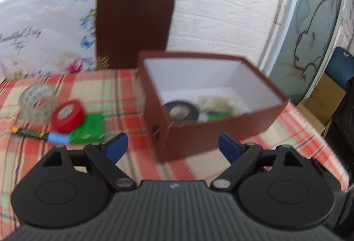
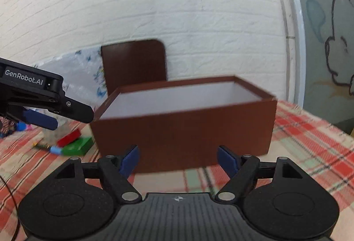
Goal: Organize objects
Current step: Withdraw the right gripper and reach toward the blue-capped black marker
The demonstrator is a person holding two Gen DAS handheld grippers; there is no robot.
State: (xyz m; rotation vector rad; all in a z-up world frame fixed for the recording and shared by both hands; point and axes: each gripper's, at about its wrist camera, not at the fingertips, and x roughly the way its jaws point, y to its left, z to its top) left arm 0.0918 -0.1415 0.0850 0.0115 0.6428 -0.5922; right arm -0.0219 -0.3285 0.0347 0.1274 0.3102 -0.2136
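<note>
A brown open box (image 1: 188, 134) with a white inside stands on the plaid tablecloth (image 1: 124, 90); it holds a black tape roll (image 1: 180, 110), a pale bag and something green. Left of it lie a clear tape roll (image 1: 37, 100), a red tape roll (image 1: 68, 116) on a green block (image 1: 89, 131), and a pen with a blue cap (image 1: 39, 135). My left gripper (image 1: 173, 148) is open and empty, just short of the box's near corner. My right gripper (image 2: 178, 160) is open and empty in front of the box's side (image 2: 183, 128). The left gripper (image 2: 41, 119) shows at the left of the right wrist view.
The box's brown lid (image 1: 132, 26) leans against the white brick wall behind. A flowered plastic bag (image 1: 44, 33) stands at the back left. A cardboard carton (image 1: 320, 106) and a blue chair (image 1: 340, 70) are past the table's right edge.
</note>
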